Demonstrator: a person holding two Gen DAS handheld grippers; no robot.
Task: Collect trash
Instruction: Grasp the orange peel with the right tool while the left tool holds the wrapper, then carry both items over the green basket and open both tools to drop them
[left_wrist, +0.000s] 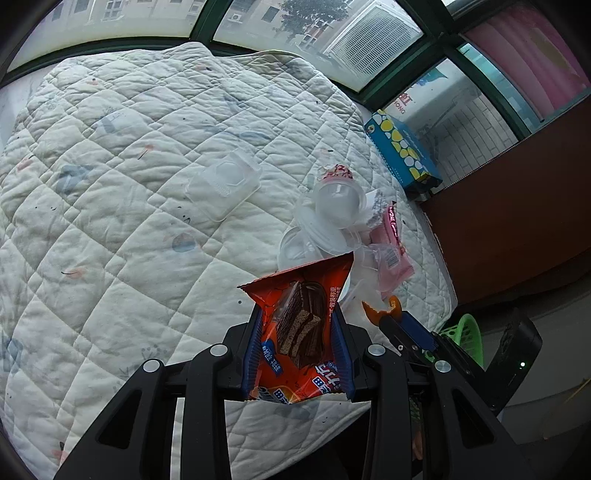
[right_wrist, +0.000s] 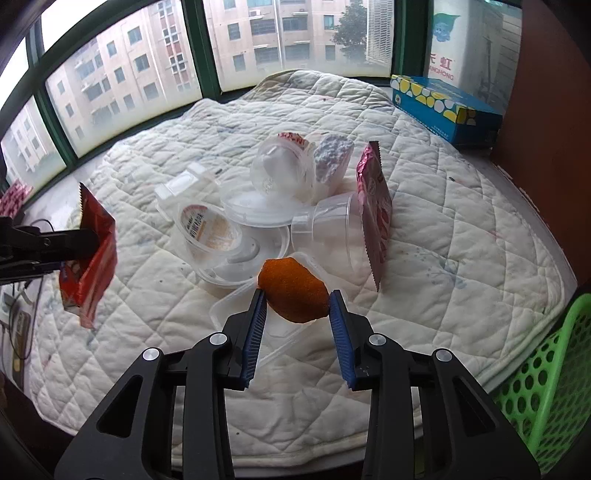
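Note:
My left gripper (left_wrist: 298, 314) is shut on a red chocolate-cake wrapper (left_wrist: 301, 325) and holds it above the quilted mat (left_wrist: 129, 184); the wrapper also shows at the left of the right wrist view (right_wrist: 90, 258). My right gripper (right_wrist: 297, 299) is shut on a piece of orange peel (right_wrist: 293, 293), above a clear plastic tray (right_wrist: 255, 332); the peel also shows in the left wrist view (left_wrist: 384, 310). A pile of clear plastic cups and lids (right_wrist: 266, 199) and a pink wrapper (right_wrist: 375, 214) lie on the mat.
A green perforated basket (right_wrist: 546, 384) stands at the mat's right front edge, also seen in the left wrist view (left_wrist: 465, 332). A blue tissue box (right_wrist: 447, 109) sits at the back right. A lone clear lid (left_wrist: 223, 184) lies mid-mat. Windows behind, brown cabinet to the right.

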